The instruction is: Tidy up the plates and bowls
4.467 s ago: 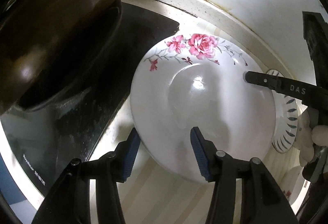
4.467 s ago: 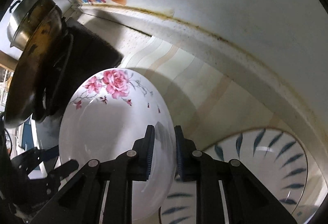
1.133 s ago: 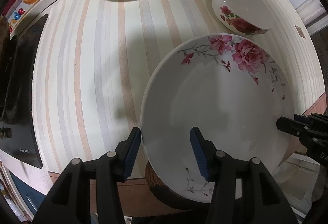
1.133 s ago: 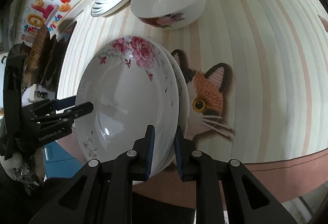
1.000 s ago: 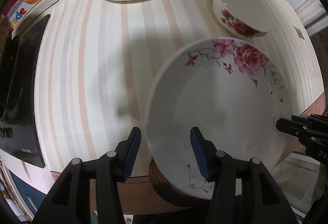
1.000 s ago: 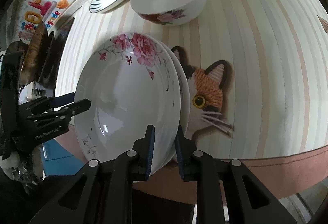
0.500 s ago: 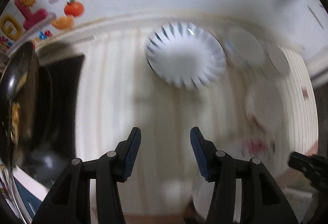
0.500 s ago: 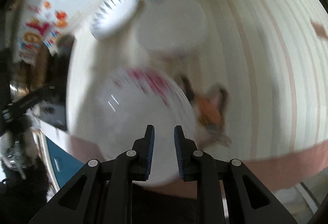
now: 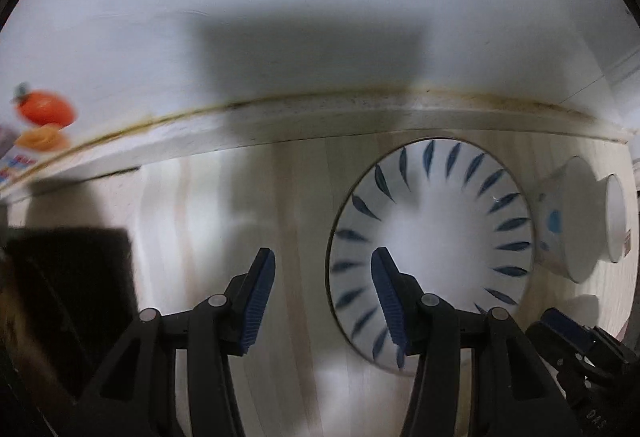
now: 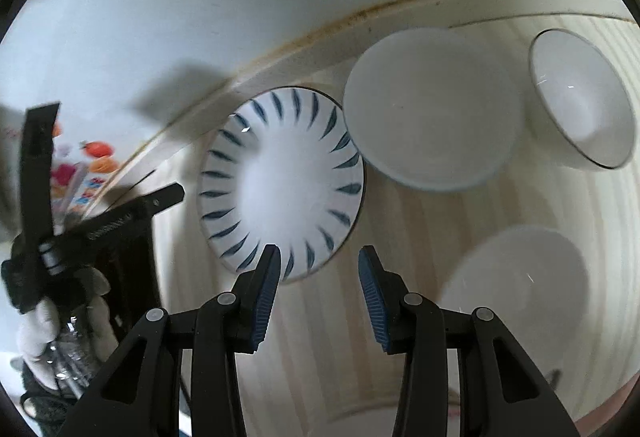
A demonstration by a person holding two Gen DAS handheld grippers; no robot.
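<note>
striped counter point(image 10: 320, 357) | left gripper point(image 9: 322, 295) apart, empty | right gripper point(image 10: 319, 295) apart, empty, above blue-leaf plate point(image 10: 280, 181)

The plate point(image 10: 280, 181) with blue leaf marks looks like glazed ceramic, smooth and glossy, with small glints on its rim. The white bowls point(image 10: 434, 109) beside it have the same shiny glaze. The tabletop point(image 9: 224, 221) has a pale striped, wood-look matt surface. Both grippers' jaws are matt black plastic with ribbed blue pads point(image 9: 258, 297).
</note>
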